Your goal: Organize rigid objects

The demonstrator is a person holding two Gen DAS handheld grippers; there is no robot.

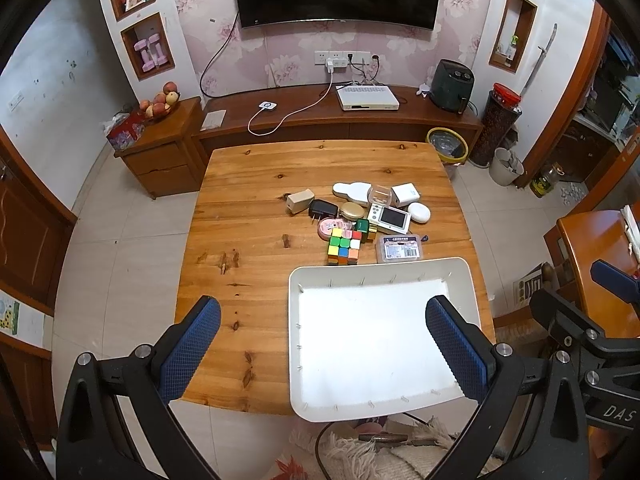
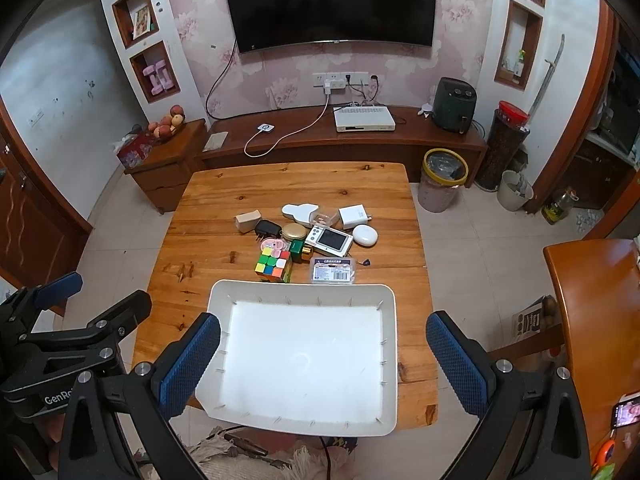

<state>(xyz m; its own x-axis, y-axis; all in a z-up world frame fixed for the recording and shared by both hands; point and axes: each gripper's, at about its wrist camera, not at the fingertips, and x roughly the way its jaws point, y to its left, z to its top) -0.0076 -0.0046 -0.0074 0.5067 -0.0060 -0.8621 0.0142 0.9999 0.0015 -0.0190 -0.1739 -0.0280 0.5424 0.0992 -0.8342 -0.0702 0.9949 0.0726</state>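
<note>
A white tray [image 1: 470,280] [image 2: 390,300] with nothing in it sits at the near edge of the wooden table [image 1: 248,200] [image 2: 224,196]. Just beyond it lies a cluster of small objects: a Rubik's cube [image 1: 344,247] [image 2: 274,265], a clear labelled case [image 1: 399,249] [image 2: 333,270], a white device with a screen [image 1: 390,218] [image 2: 330,240], a black charger [image 1: 323,210] [image 2: 267,229], a beige box [image 1: 299,201] [image 2: 248,221] and a white charger cube [image 1: 405,195] [image 2: 354,217]. My left gripper [image 1: 323,346] and right gripper [image 2: 323,354] both hover open above the near edge, holding nothing.
A TV stand [image 1: 340,116] with a white set-top box [image 1: 367,98] stands behind the table under a wall TV. A yellow-rimmed bin [image 2: 443,178] and a white bucket [image 2: 516,191] sit on the floor right of the table. A second wooden table [image 2: 596,320] is at the right.
</note>
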